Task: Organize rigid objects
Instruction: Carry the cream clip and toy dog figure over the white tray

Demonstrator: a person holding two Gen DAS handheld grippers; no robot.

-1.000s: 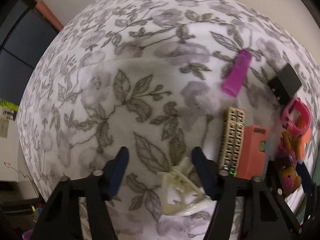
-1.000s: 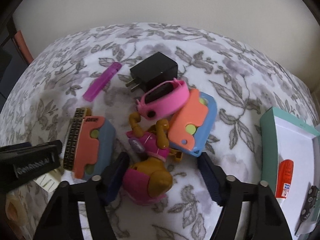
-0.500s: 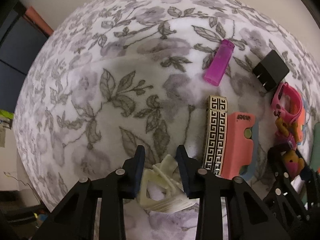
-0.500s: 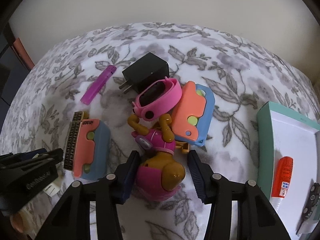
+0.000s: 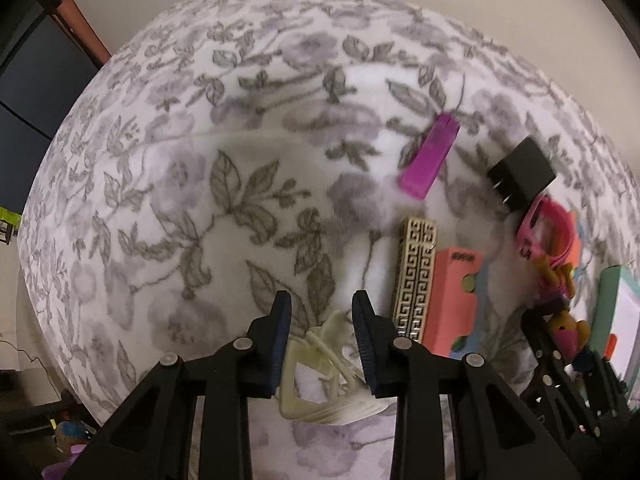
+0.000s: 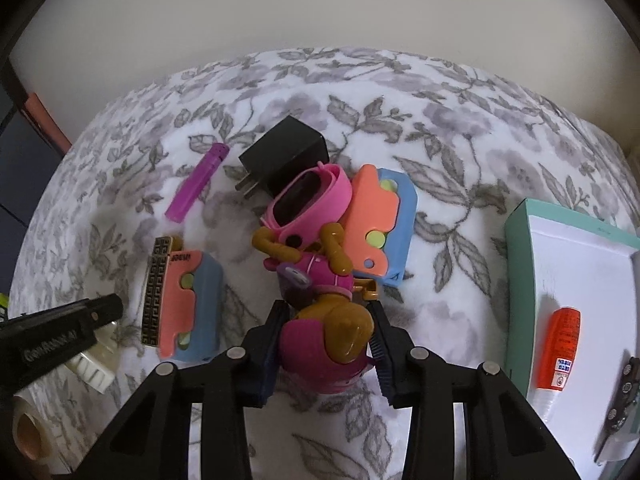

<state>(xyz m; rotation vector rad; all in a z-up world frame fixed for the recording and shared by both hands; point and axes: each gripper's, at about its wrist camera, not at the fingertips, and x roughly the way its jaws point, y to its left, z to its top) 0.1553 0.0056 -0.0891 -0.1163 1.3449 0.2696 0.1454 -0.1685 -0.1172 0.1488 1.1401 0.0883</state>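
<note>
Lying well apart from the pile, at the right: teal box (image 6: 516,240), so a long carry ahead and room to drop things. Just been closing the right claw (image 6: 328,312) on the pink-and-brown toy figure (image 6: 332,336), pads pressing its rounded head; could squirt out of so curved a hold. Might also drag along the pink watch (image 6: 308,196), touching the toy's raised arms. Just been closing the left claw (image 5: 322,304) narrow on the cream hair clip (image 5: 324,364), low over the floral cover (image 5: 200,200); could twist or slip free, being thin and springy.
</note>
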